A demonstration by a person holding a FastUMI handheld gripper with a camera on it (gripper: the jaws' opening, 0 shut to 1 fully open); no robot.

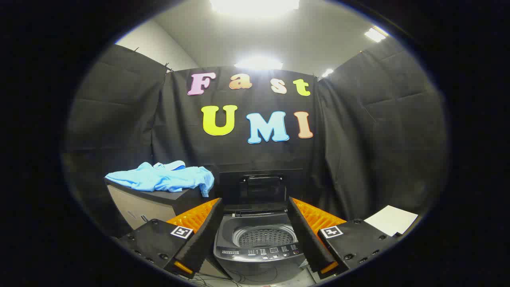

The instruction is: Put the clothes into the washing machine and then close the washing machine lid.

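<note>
The hand-held gripper [255, 235] stands wide open and empty. The washing machine [261, 243] sits between its fingers, lid [261, 187] up. The blue shirt [163, 177] lies on the bench [159, 201], ahead to the left; I judge the next move is reaching there to grasp it.

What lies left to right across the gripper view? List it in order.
Light blue shirt on a cabinet → washing machine, lid up, seen between the open gripper fingers → white paper.
</note>
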